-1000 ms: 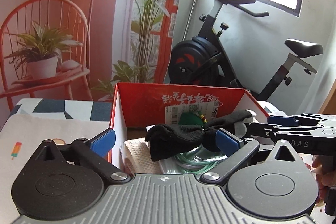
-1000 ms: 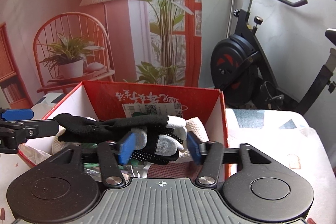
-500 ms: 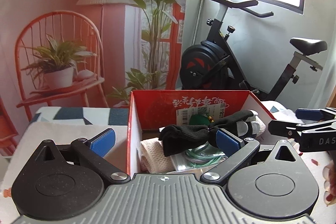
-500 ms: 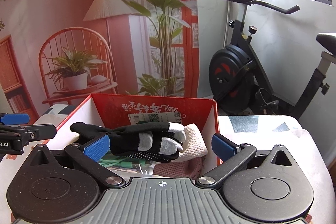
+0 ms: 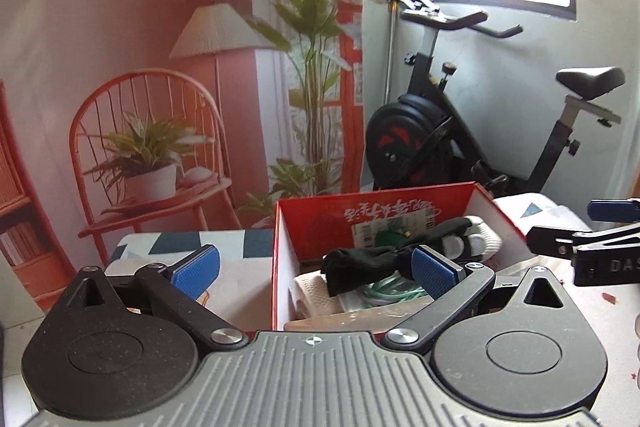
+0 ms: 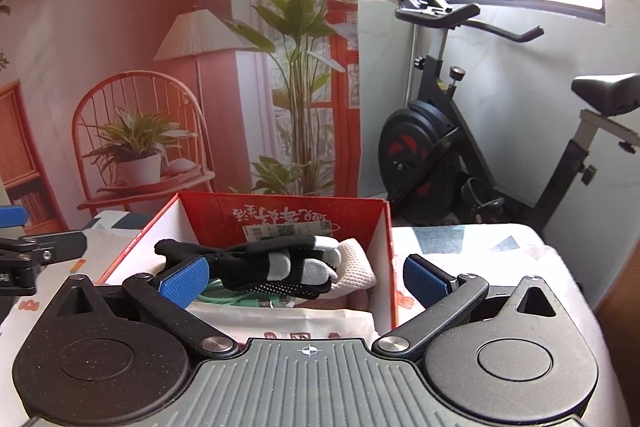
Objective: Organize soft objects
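With both tools wide and empty — right tool [image 6: 304, 277], left tool [image 5: 316, 269] — the glove [image 6: 276, 265] ahead (draped loosely atop the red box [image 6: 382, 247]) may slide off.

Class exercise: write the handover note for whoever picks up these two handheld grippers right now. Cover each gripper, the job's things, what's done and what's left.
Left gripper: open, empty.
Right gripper: jaws have just been opening; open, empty.
Black-and-grey glove: lying in the red box, on top of a cream knit cloth and green tubing.
Done: glove released into the box.
Left: no other loose soft items show in these views; look around the table before finishing.
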Demonstrator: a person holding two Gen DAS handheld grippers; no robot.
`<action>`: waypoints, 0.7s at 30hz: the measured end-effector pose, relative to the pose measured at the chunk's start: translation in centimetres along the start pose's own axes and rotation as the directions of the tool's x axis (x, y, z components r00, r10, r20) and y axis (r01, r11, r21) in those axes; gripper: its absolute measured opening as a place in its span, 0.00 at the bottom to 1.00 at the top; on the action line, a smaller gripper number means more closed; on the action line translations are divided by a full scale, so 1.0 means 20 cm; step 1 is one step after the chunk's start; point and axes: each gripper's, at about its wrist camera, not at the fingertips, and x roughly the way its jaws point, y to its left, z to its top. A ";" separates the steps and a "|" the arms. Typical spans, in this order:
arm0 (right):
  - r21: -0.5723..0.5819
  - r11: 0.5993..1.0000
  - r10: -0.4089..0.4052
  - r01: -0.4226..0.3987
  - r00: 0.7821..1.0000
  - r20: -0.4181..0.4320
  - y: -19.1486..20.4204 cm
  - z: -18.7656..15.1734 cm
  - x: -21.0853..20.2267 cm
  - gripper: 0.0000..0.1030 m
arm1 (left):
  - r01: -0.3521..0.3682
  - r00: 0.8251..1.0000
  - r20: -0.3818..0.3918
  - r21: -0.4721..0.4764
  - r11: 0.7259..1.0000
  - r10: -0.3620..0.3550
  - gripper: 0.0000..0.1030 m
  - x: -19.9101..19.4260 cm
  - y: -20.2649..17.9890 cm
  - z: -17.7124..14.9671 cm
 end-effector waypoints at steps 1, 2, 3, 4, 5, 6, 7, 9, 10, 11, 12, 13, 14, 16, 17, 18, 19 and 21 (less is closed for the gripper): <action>0.006 1.000 -0.004 0.004 1.000 0.005 0.00 0.00 -0.04 1.00 | -0.008 1.000 0.014 0.009 1.000 0.008 1.00 -0.04 -0.01 0.00; 0.013 1.000 0.002 -0.002 1.000 0.013 0.00 0.01 -0.07 1.00 | -0.015 1.000 0.028 0.018 1.000 0.014 1.00 -0.08 -0.02 0.00; 0.019 1.000 0.012 -0.013 1.000 0.021 0.00 0.01 -0.11 1.00 | -0.019 0.999 0.039 0.020 1.000 0.019 1.00 -0.11 -0.02 0.01; 0.022 1.000 0.017 -0.018 0.999 0.029 0.01 0.01 -0.15 1.00 | -0.017 0.999 0.046 0.017 1.000 0.016 1.00 -0.14 -0.02 0.01; 0.018 1.000 0.013 -0.013 0.999 0.036 0.01 0.01 -0.19 1.00 | -0.009 0.999 0.048 0.011 1.000 0.009 1.00 -0.17 -0.01 0.02; 0.014 1.000 0.006 -0.007 0.999 0.043 0.02 0.02 -0.23 1.00 | -0.002 0.999 0.049 0.004 1.000 0.001 1.00 -0.20 -0.01 0.03; 0.011 1.000 0.002 -0.002 0.999 0.051 0.02 0.02 -0.27 1.00 | 0.006 0.999 0.051 -0.002 1.000 -0.005 1.00 -0.22 0.00 0.03; 0.017 1.000 0.001 -0.002 0.997 0.071 0.03 0.03 -0.35 1.00 | 0.017 0.998 0.064 -0.014 1.000 -0.016 1.00 -0.28 0.00 0.05; 0.025 1.000 0.004 -0.006 0.997 0.079 0.03 0.03 -0.39 1.00 | 0.025 0.997 0.072 -0.018 1.000 -0.023 1.00 -0.32 0.00 0.06; 0.036 0.999 0.006 -0.009 0.996 0.087 0.03 0.03 -0.44 1.00 | 0.034 0.996 0.079 -0.021 0.999 -0.032 1.00 -0.35 0.00 0.06; 0.046 0.999 0.006 -0.011 0.995 0.095 0.03 0.03 -0.48 1.00 | 0.044 0.995 0.087 -0.023 0.999 -0.042 1.00 -0.39 0.00 0.07; 0.053 0.999 0.005 -0.010 0.995 0.099 0.03 0.03 -0.53 1.00 | 0.051 0.994 0.093 -0.026 0.998 -0.049 1.00 -0.42 0.00 0.07; 0.055 0.998 0.001 -0.007 0.995 0.103 0.03 0.03 -0.57 1.00 | 0.057 0.993 0.101 -0.029 0.998 -0.054 1.00 -0.46 -0.01 0.08; 0.046 0.999 -0.004 -0.001 0.994 0.110 0.04 0.04 -0.65 1.00 | 0.064 0.991 0.119 -0.028 0.998 -0.060 1.00 -0.54 -0.01 0.09; 0.041 0.999 -0.010 0.005 0.994 0.112 0.05 0.04 -0.68 1.00 | 0.062 0.990 0.127 -0.026 0.998 -0.058 1.00 -0.57 -0.02 0.09; 0.035 0.999 -0.017 0.013 0.994 0.112 0.06 0.05 -0.72 1.00 | 0.060 0.989 0.136 -0.020 0.998 -0.057 1.00 -0.61 -0.02 0.09; 0.031 0.999 -0.020 0.017 0.994 0.112 0.07 0.05 -0.76 1.00 | 0.057 0.988 0.147 -0.010 0.998 -0.055 1.00 -0.64 -0.03 0.09; 0.038 0.999 -0.020 0.016 0.993 0.115 0.07 0.05 -0.83 1.00 | 0.034 0.985 0.169 0.009 0.999 -0.035 1.00 -0.71 -0.05 0.09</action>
